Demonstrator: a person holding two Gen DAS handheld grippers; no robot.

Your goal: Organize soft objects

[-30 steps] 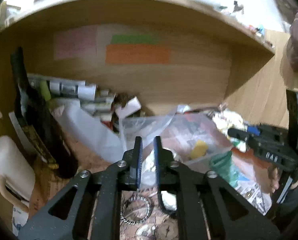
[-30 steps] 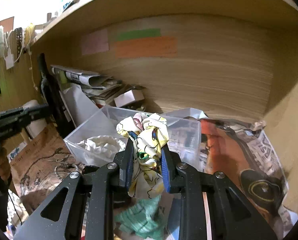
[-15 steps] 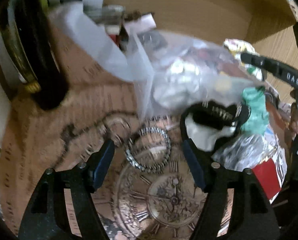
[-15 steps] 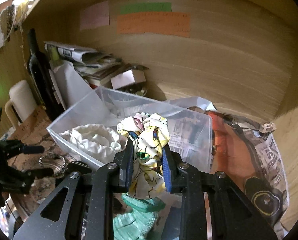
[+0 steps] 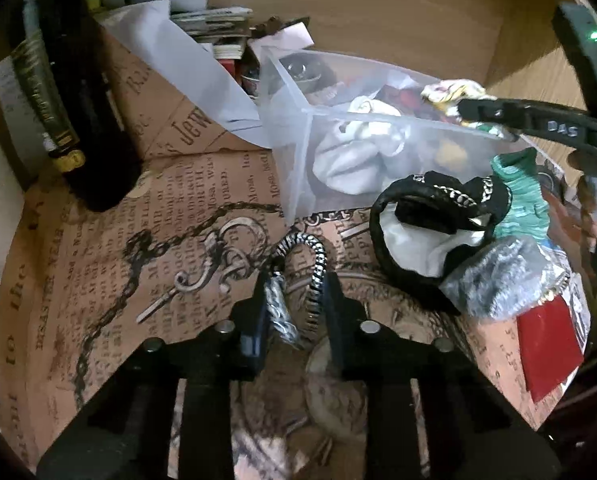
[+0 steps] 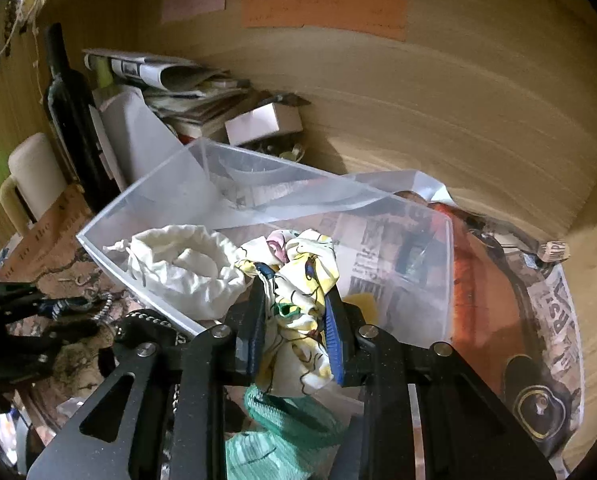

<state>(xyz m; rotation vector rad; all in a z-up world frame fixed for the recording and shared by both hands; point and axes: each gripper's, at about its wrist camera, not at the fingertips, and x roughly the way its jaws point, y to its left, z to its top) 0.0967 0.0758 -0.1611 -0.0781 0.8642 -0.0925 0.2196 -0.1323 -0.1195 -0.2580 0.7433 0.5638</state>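
Note:
My left gripper (image 5: 294, 300) is shut on a black-and-silver braided ring (image 5: 316, 256), low over the printed paper. My right gripper (image 6: 296, 300) is shut on a yellow patterned cloth (image 6: 298, 264) and holds it over the near rim of a clear plastic bin (image 6: 146, 200). The bin holds a white drawstring pouch (image 6: 182, 264). In the left wrist view the bin (image 5: 294, 160) stands behind the ring, with the right gripper and cloth (image 5: 450, 92) above its far side. A black-and-white fabric piece (image 5: 430, 224), a green cloth (image 5: 518, 196) and a grey fuzzy item (image 5: 494, 276) lie right of it.
A dark wine bottle (image 5: 70, 92) stands at the left beside a cream mug (image 6: 34, 172). Stacked newspapers (image 6: 170, 76) and a small white box (image 6: 262, 122) sit against the wooden back wall. A red card (image 5: 546, 344) lies at the right edge. The green cloth (image 6: 282, 432) lies under my right gripper.
My left gripper dropped toward the table, opened, then closed on the braided ring. My right gripper moved forward with the yellow cloth, from in front of the bin to over its rim.

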